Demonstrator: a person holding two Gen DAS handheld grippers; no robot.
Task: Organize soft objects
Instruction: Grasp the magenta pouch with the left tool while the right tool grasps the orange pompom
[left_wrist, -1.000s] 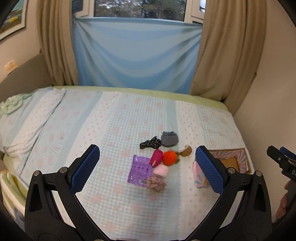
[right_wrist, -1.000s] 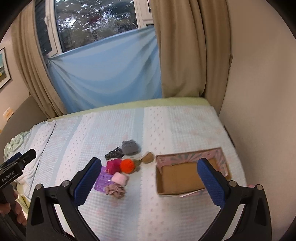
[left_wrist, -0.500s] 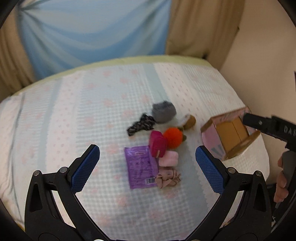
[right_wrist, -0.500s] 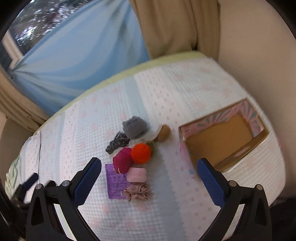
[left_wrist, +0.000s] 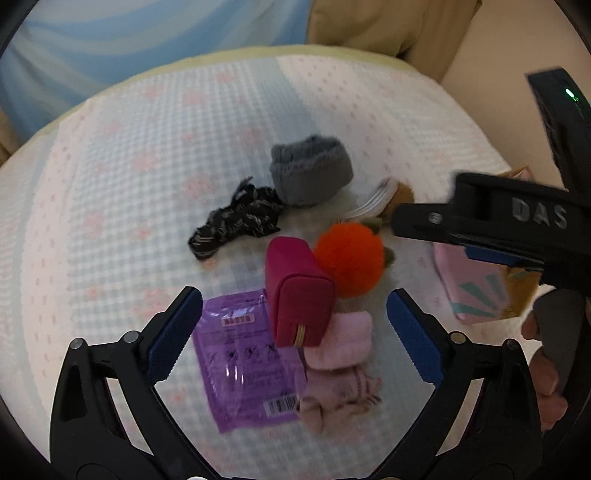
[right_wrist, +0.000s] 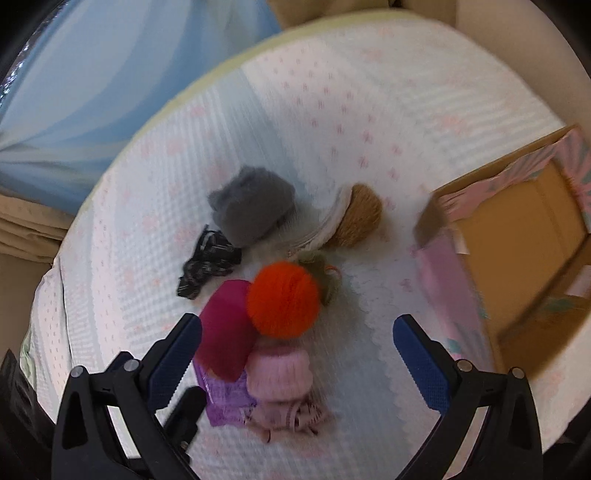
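Note:
A cluster of soft objects lies on the bed: a grey knit piece (left_wrist: 310, 173) (right_wrist: 253, 208), a black scrunchie (left_wrist: 236, 221) (right_wrist: 207, 260), an orange pompom (left_wrist: 349, 260) (right_wrist: 282, 299), a magenta pouch (left_wrist: 295, 295) (right_wrist: 225, 328), a pink folded item (left_wrist: 341, 341) (right_wrist: 279, 374), a pale pink scrunchie (left_wrist: 336, 400) (right_wrist: 286, 419), a purple packet (left_wrist: 243, 362) (right_wrist: 221, 400) and a brown-and-white item (left_wrist: 388, 199) (right_wrist: 351, 218). My left gripper (left_wrist: 293, 336) is open above the pouch and pink item. My right gripper (right_wrist: 297, 354) is open above the pompom and pink item.
An open cardboard box with pink patterned sides (right_wrist: 517, 236) (left_wrist: 480, 288) sits on the bed to the right of the cluster. The right tool's black body (left_wrist: 517, 221) crosses the left wrist view at the right. A blue curtain (right_wrist: 110, 74) hangs beyond the bed.
Both grippers have dropped lower and closer to the cluster, which now looks much larger. The right tool has come further into the left wrist view. Both stay open.

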